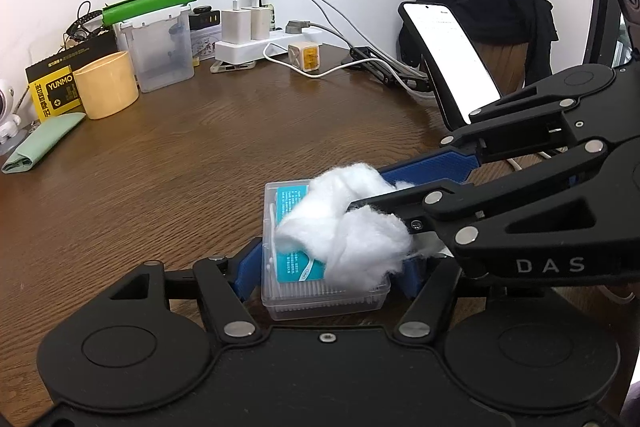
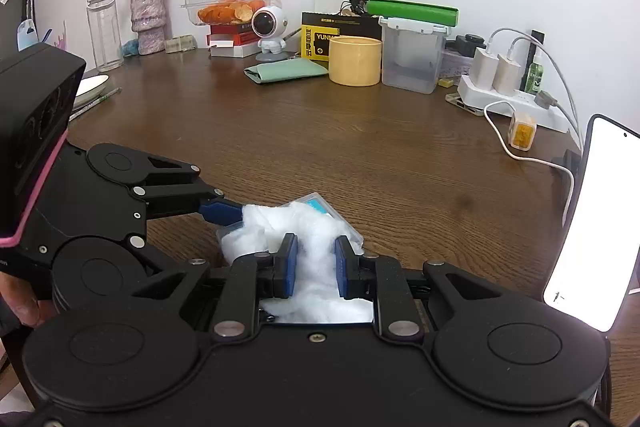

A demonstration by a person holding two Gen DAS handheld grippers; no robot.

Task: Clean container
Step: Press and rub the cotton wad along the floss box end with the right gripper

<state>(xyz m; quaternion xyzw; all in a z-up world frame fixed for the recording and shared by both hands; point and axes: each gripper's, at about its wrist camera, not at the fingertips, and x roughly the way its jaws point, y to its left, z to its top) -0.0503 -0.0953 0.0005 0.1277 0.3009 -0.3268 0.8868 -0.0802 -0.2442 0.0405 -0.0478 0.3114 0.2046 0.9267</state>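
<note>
A small clear plastic box (image 1: pixel 280 291) with a teal label lies on the brown table. My left gripper (image 1: pixel 324 263) is shut on the box, its blue fingers on the box's two sides. My right gripper (image 2: pixel 316 267) is shut on a wad of white cotton (image 2: pixel 316 247) and presses it onto the top of the box; the cotton also shows in the left wrist view (image 1: pixel 352 227), covering the box's right half. The box's far corner (image 2: pixel 320 203) peeks out past the cotton in the right wrist view. The right gripper's fingers (image 1: pixel 420 175) reach in from the right.
A phone on a stand (image 1: pixel 452 63) is at the right. A yellow cup (image 1: pixel 106 83), a clear tub with green lid (image 1: pixel 160 43), a power strip with chargers (image 1: pixel 256 39), a folded green cloth (image 1: pixel 44 143) and a yellow-black box (image 1: pixel 56 87) line the back.
</note>
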